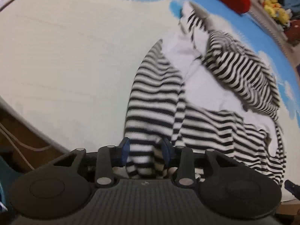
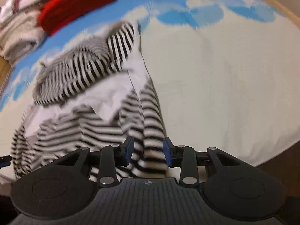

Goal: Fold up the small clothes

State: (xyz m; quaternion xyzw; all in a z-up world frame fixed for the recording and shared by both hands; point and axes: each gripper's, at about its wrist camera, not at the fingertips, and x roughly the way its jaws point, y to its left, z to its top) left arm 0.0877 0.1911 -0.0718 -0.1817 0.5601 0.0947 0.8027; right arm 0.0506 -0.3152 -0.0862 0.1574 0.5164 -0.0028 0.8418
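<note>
Striped clothing (image 1: 234, 71), black and white with a plain white lining turned out in places, is spread in a rumpled heap over a pale bed sheet (image 1: 65, 65). The sheet is printed along its far edge with bright blue, cloud-like shapes (image 2: 202, 13). Most of the sheet to one side of the garment is seen as bare, cream-white cloth.

A striped sleeve-like part of the garment is seen running up between the fingers of the left gripper (image 1: 145, 152); the blue pads are set partway apart and appear to be pressed against the bunched fabric on both sides. Another striped part is held the same way in the right gripper (image 2: 148, 153), whose jaws are likewise about half closed with the cloth filling the gap, though the blur makes the contact on the outer pad less certain.

At the far side of the bed a red folded item (image 2: 75, 3) is seen, and beside it, in the right wrist view, a stack of pale folded laundry (image 2: 16, 31). In the left wrist view a wooden bed frame (image 1: 22, 136) with a light cable over it is visible at the lower left, and yellow soft objects (image 1: 275, 9) are seen on a surface beyond the bed at the upper right. Both views are blurred.
</note>
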